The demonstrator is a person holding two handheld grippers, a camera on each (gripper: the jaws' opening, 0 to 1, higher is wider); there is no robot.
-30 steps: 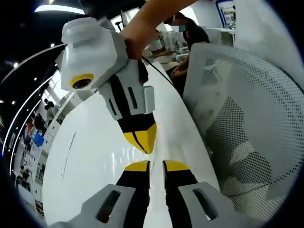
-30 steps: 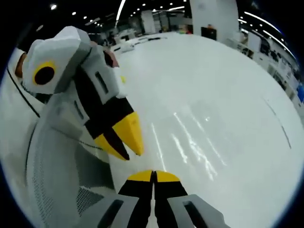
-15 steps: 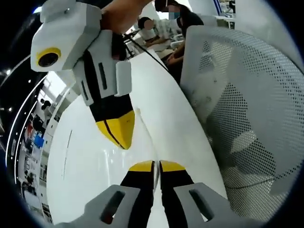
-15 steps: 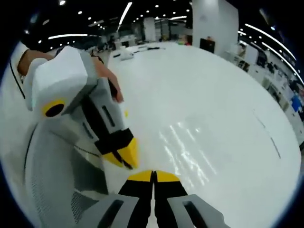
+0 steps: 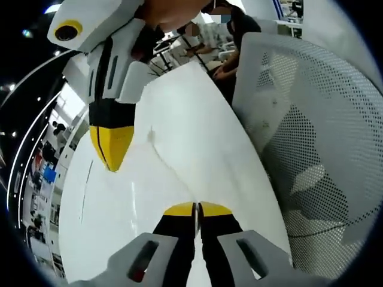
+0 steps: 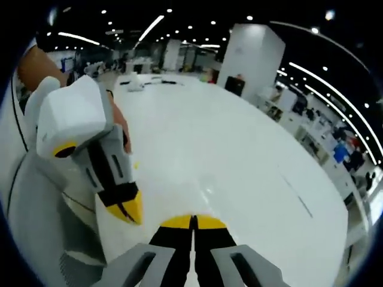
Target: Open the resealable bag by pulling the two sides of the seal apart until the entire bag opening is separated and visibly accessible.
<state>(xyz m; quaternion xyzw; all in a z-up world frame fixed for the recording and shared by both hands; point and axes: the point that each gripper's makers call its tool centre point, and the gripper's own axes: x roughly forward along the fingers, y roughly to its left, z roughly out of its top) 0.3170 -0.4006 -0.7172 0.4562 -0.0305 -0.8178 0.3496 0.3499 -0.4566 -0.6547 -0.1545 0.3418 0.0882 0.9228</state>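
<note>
- Big glossy white table [image 6: 239,155] is basically the whole surface here, long with a rounded edge, and the ceiling lights bounce off it.
- Way down at the far end there's some small clutter [image 6: 143,84] sitting on it: something whitish and a couple of dark flat bits. Too small to tell what they are.
- From the left gripper view the same white tabletop [image 5: 179,119] runs off as a long strip, with a thin dark line [image 5: 85,182] near its outer edge.
</note>
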